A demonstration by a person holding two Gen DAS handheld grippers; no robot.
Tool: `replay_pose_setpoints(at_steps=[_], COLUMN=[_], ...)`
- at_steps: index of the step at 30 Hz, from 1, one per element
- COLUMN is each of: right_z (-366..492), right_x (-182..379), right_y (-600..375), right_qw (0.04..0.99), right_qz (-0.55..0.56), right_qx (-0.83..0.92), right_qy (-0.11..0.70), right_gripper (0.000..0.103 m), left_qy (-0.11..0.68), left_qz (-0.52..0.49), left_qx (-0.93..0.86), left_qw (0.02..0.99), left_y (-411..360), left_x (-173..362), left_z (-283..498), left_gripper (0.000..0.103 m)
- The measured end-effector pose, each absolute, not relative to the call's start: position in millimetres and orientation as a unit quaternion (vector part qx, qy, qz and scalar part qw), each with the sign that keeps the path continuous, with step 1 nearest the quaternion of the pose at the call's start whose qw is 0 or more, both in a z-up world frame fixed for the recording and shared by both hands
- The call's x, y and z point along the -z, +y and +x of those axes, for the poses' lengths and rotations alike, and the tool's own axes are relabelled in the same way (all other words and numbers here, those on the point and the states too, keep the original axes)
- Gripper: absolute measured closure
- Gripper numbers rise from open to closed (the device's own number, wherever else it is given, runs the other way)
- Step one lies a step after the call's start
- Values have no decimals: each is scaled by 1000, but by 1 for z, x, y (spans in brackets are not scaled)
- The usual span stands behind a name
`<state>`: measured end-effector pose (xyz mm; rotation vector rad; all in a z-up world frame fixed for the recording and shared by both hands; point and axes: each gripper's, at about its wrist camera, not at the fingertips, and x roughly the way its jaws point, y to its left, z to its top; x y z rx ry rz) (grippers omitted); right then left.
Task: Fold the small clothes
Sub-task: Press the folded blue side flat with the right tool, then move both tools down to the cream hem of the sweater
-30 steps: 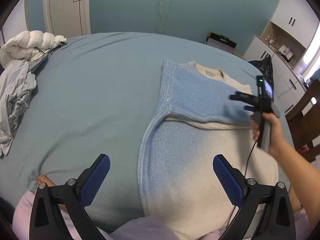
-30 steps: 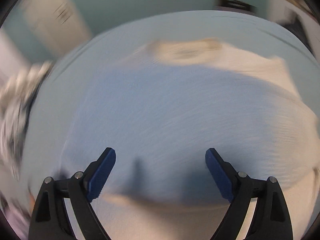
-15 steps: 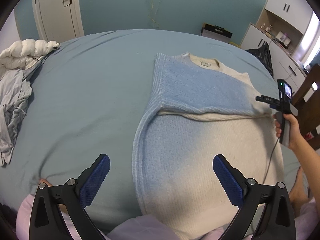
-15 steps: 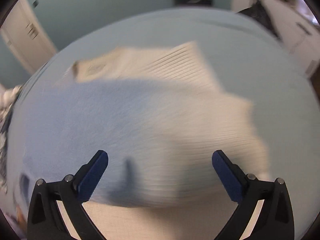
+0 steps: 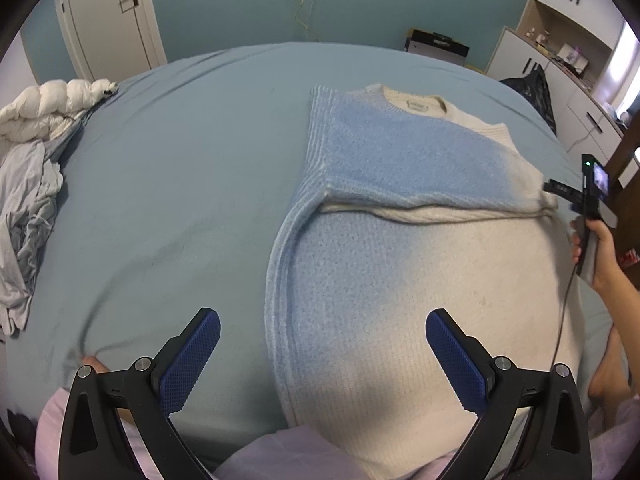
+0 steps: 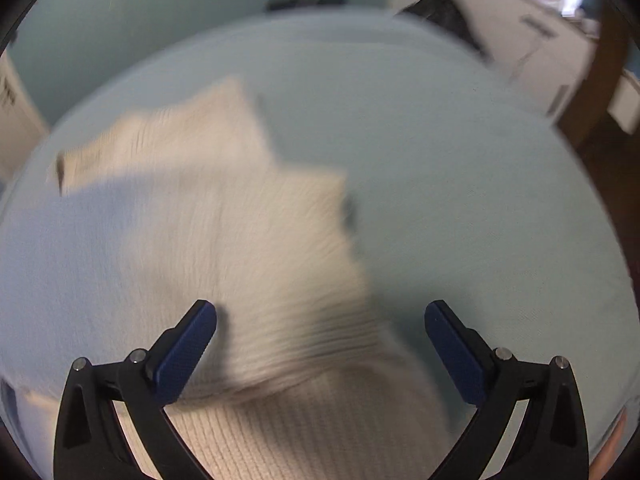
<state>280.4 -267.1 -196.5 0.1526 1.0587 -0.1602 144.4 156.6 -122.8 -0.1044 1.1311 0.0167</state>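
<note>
A knit sweater [image 5: 400, 264], blue fading to cream, lies flat on the blue bed sheet [image 5: 180, 184]. One sleeve [image 5: 420, 160] is folded across its chest, collar at the far end. My left gripper [image 5: 322, 316] hangs open over the sweater's lower left edge with nothing between its pads. In the left wrist view a hand [image 5: 600, 256] holds the right gripper [image 5: 560, 192] at the sweater's right edge. In the blurred right wrist view, the right gripper [image 6: 320, 307] stands wide open above the cream side of the sweater [image 6: 240, 240], gripping nothing.
Crumpled grey clothes [image 5: 28, 220] and a white duvet [image 5: 52, 104] lie at the bed's left edge. White cabinets [image 5: 580, 60], a black bag [image 5: 532, 88] and a wooden chair [image 5: 624, 184] stand to the right. A pink-clad lap [image 5: 280, 456] and a bare foot [image 5: 608, 376] are near.
The right gripper swept right from over the blue chest to the sweater's cream right edge, and its jaws widened. The left gripper dipped slightly toward the sweater.
</note>
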Motion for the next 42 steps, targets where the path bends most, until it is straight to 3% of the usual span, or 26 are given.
replay_pose_setpoints(at_steps=[4,10,20,27,29,36,42], right_z=[275,259,179,75,58,48,28], right_x=[203,188,24,-25,-2,33,29], right_y=[-288,-320,-283,-281,-259,-263,-282], right_qw=[829,811,800,785,790,788,787], right_qz=[14,41,45,112,128,134,134], right_qx=[179,152,33,-19,-36,-58,-65], right_qy=[530,563,597,609,599,598,599], right_gripper=[2,2,2,1,1,1,1], left_qy=[546,561,567,619,620,669,714], left_qz=[-55,-56,-7,-150,-205,-260,-296], left_qx=[-19,-25,2,59,76,103,62], left_qw=[836,825,823,768,753,688,631], left_y=[163,168,145,124,111,71,105], left_x=[129,132,96,64,68,162,250], left_z=[145,144,106,94,88,48,29], left_gripper=[0,0,0,0,0,0,12])
